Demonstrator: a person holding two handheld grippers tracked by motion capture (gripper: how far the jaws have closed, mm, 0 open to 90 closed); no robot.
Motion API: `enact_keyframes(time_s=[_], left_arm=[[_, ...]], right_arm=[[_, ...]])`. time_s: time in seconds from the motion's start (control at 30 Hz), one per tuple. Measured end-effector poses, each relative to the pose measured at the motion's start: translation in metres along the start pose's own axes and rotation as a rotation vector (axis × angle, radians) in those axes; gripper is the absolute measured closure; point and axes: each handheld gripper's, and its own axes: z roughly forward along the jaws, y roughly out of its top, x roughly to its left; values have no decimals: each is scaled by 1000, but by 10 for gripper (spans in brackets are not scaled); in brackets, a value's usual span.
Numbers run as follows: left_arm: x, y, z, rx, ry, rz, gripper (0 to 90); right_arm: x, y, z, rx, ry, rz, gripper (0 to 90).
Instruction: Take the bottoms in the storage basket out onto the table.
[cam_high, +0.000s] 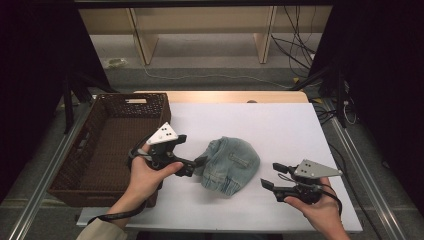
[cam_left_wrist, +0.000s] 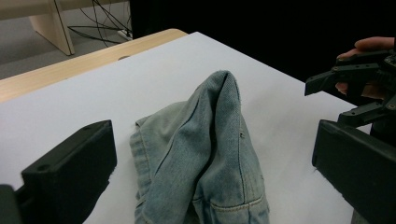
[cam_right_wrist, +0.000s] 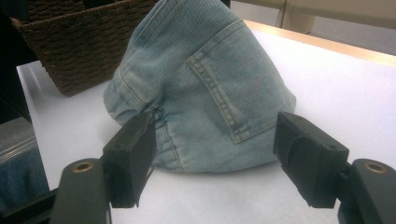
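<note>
- Denim, pale blue and crumpled, sits in a loose heap near the middle of the white worktop (cam_high: 280, 125); we take this garment (cam_high: 229, 162) to be the piece in hand, and it lies just right of the brown wicker basket (cam_high: 90, 150).
- We see the left hand-held gripper (cam_high: 192, 167) at the garment's left edge, jaws spread wide with no cloth between them; from the left gripper view the heap (cam_left_wrist: 205, 158) lies ahead of the open jaws, untouched.
- We see the right hand-held gripper (cam_high: 274, 175) held a little apart on the heap's right side, its jaws likewise wide and empty; in the right gripper view the denim (cam_right_wrist: 201, 88) rises between and beyond them.
- We judge the job barely advanced: the basket looks empty as far as we can see into it, and the garment rests free on the worktop, gripped by neither tool.
- What is left, by our reading, is nearly everything: a grasp, a lift, and either a fold or a move into the basket.
- We note a stitched back pocket (cam_right_wrist: 229, 88), heavy seams and a ribbed hem; the cloth stands peaked, not flat, and looks soft enough to slump when pulled.
</note>
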Motion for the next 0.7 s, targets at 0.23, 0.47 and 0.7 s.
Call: enact_keyframes(time_s=[0.23,0.47,0.7], left_arm=[[7,-3,-16,-7,25,-2,0],[16,-9,-31,-16,51,-12,0],[22,-16,-42,-27,77,-11,0]], right_arm=[[0,0,1,2,2,2,313],[0,0,1,5,2,0,313],[0,0,0,4,1,-2,313]])
